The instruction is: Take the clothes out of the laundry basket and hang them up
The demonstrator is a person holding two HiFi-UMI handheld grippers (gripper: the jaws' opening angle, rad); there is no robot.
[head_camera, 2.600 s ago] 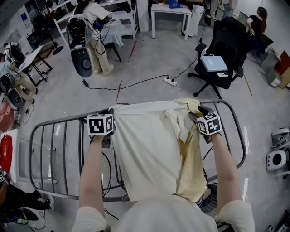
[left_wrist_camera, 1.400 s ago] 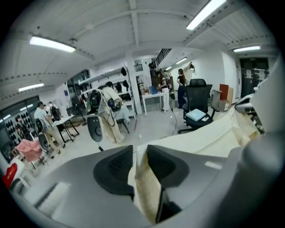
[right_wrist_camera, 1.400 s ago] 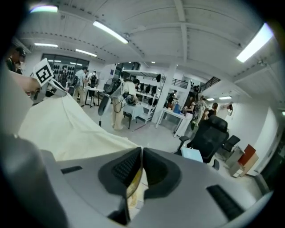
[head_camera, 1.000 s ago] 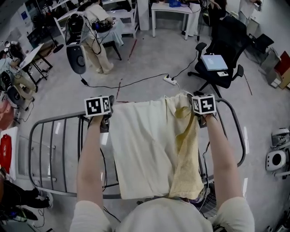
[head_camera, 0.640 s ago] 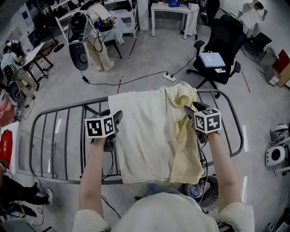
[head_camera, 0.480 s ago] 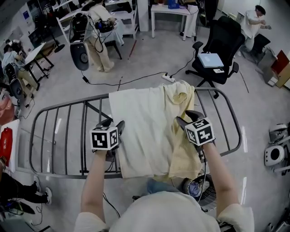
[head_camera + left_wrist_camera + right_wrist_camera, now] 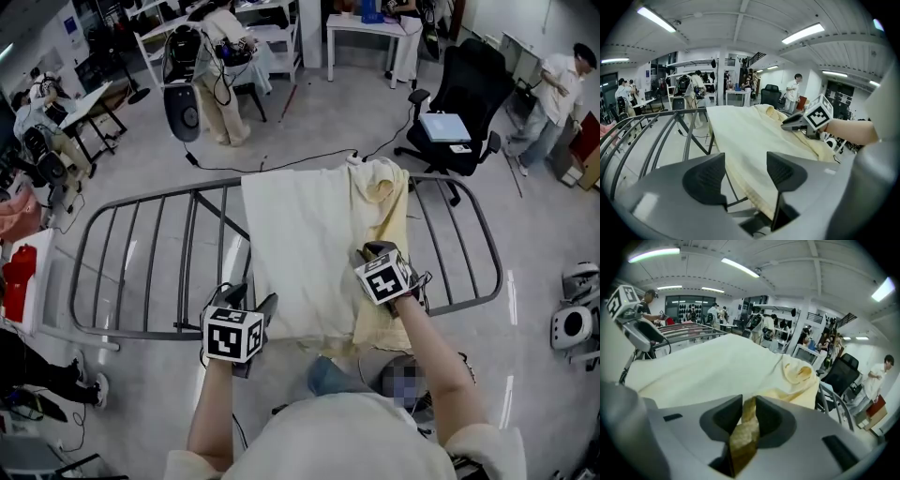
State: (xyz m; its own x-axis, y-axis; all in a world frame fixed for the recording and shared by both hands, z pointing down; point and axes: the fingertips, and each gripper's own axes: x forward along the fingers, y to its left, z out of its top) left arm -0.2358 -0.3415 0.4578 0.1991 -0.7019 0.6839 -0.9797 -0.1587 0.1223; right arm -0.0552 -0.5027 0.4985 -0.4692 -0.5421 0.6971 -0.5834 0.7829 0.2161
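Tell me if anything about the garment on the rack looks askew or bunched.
Yes. The cream garment lies smooth across most of the rack, but the side by the right gripper is doubled over and rumpled, not spread flat. That gripper's jaws, which have just been closing, pinch a fold of it there.

My head camera looks steeply down over my arms at the drying rack [image 7: 187, 258] and the cloth [image 7: 300, 244] spread on it. The camera on my left gripper [image 7: 248, 300] sits low and close at the cloth's near edge, facing along it into the room. The one on my right gripper [image 7: 367, 253] does likewise from the other side. Both share the cloth, and each catches the other gripper.
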